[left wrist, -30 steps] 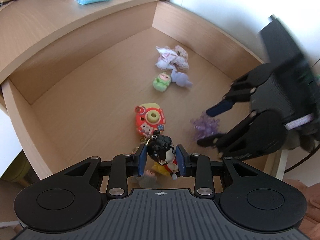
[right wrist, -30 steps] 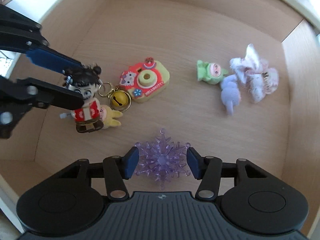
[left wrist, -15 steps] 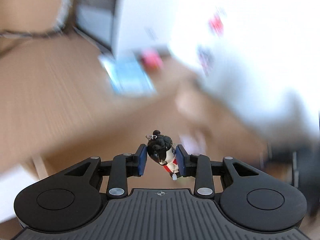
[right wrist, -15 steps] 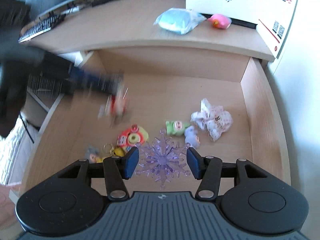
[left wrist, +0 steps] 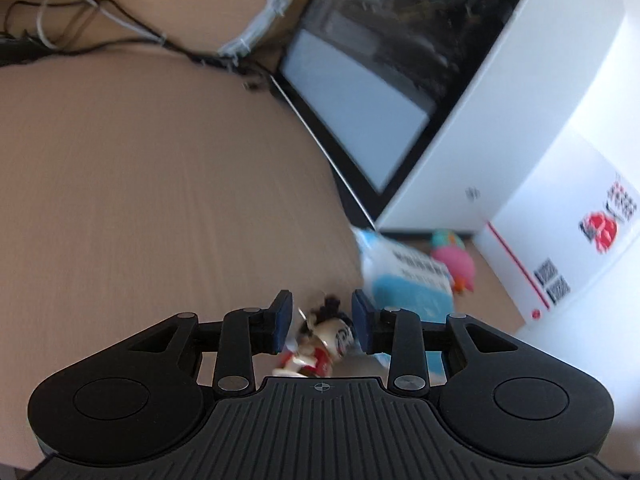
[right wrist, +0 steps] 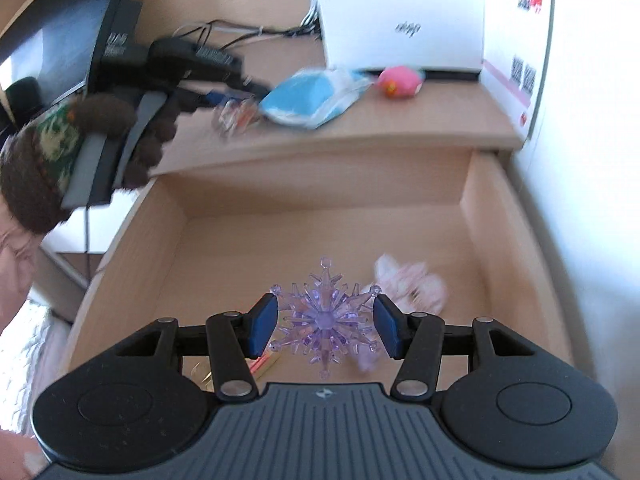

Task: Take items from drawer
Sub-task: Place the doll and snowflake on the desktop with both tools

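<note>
Both tools lifted out of drawer, left tool part-open clamping doll figure, right tool part-open pinching purple snowflake

The desk top and the drawer are finished in pale matt wood-grain laminate. The snowflake is moulded in clear, glossy purple plastic, and the little doll looks like painted plastic too. Matt black ribbed plastic is seen on the right gripper, with smooth blue pads.

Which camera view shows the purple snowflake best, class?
The right wrist view: the purple snowflake sits sharp and whole between the right gripper's pads, above the drawer. The left wrist view shows none of it.
</note>
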{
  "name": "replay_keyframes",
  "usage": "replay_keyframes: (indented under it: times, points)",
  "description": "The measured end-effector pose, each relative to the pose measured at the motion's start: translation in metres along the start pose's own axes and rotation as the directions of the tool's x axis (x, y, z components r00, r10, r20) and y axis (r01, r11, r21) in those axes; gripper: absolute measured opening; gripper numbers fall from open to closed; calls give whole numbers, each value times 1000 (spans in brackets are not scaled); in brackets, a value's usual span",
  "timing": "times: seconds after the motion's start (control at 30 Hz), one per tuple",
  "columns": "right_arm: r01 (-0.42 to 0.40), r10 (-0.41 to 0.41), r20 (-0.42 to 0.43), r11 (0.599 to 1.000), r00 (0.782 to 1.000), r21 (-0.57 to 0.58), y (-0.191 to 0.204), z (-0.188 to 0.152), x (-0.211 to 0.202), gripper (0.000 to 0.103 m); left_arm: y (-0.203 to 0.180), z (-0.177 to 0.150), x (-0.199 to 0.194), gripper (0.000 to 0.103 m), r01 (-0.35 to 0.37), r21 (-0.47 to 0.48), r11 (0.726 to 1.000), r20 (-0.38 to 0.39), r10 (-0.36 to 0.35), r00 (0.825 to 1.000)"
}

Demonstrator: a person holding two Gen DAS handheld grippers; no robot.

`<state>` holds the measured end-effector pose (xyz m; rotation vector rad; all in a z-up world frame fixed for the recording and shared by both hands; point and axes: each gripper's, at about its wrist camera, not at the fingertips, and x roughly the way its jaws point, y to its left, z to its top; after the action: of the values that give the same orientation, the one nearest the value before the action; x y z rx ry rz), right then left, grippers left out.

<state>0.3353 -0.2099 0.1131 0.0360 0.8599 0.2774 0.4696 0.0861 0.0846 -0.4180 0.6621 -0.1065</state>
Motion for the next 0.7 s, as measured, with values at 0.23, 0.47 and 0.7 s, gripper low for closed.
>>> replay_keyframes:
  times: [0.23, 0.47, 0.7]
  points:
    - [71, -79, 145, 996, 986, 56, -22, 67, 22, 53, 24, -9, -45, 36, 81, -12, 997, 161, -78, 984]
    - [75, -111, 205, 982, 972, 173, -51, 139, 85, 73, -1, -56, -82, 36, 179, 155, 972, 40, -187, 981]
    - [55, -107, 169, 957, 980, 286, -82, 106, 70, 85, -27, -120, -59, 36, 234, 275, 933, -361, -125, 924]
